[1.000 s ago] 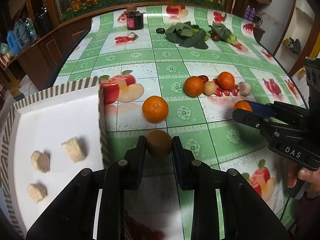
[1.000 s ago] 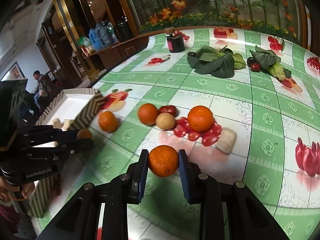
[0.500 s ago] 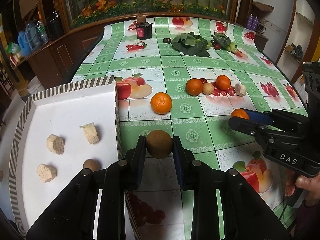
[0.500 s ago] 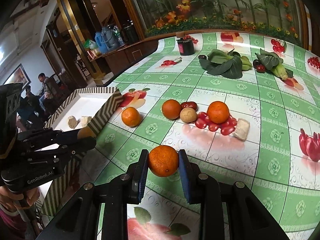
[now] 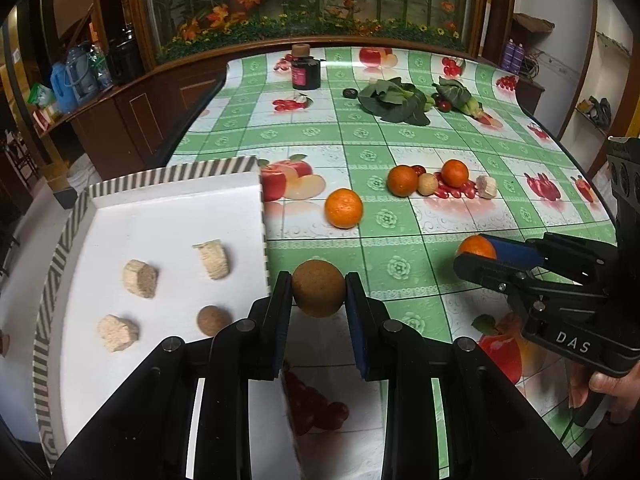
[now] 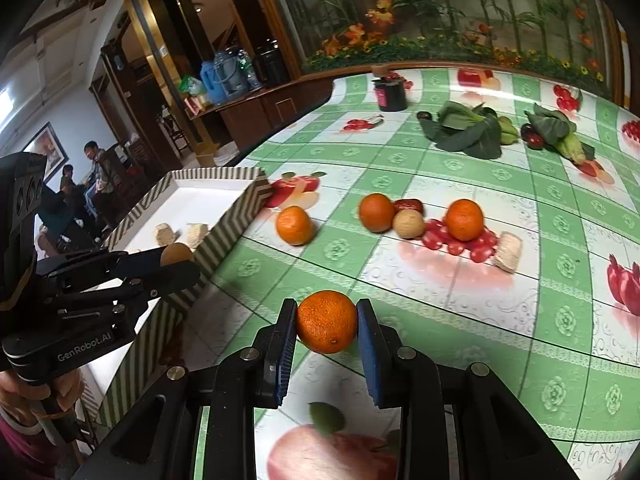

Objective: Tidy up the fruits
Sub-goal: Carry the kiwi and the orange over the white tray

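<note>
White "DAS" on right hand-held gripper (image 5: 476, 254), "GenRobot.AI" left (image 6: 178, 258)

Dark jar (image 5: 306, 73) at the far table edge; leafy greens (image 5: 394, 100) nearby.

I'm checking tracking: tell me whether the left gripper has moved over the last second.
Yes. The left gripper, shut on the brown fruit, has backed away: the striped box shows more of itself now.

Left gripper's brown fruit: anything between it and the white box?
Only the box's own striped wall, just left of the brown fruit in the left gripper; the fruit must clear it. Inside, three beige chunks and a small brown ball leave bare floor.
</note>
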The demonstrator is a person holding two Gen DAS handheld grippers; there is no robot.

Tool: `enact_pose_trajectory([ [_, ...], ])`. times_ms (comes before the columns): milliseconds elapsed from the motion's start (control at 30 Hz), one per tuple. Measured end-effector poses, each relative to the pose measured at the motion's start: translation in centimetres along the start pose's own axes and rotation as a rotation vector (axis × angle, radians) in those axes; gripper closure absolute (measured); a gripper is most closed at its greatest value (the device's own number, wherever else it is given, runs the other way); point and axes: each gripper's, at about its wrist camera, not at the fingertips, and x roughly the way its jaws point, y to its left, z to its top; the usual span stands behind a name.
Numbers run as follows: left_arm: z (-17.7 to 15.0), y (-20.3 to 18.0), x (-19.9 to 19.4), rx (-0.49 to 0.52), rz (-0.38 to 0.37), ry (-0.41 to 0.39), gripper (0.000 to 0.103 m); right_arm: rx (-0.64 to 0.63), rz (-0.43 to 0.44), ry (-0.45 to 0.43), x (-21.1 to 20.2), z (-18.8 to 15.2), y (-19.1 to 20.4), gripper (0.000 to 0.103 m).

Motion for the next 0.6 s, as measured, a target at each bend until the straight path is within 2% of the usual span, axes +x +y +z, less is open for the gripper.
enact_pose_trajectory([
  [600,-1.3,4.5,-1.3,-0.065,0.061,-0.018,0.077,-0.095,0.052,0.017,1.4,1.0,5.1,0.074],
])
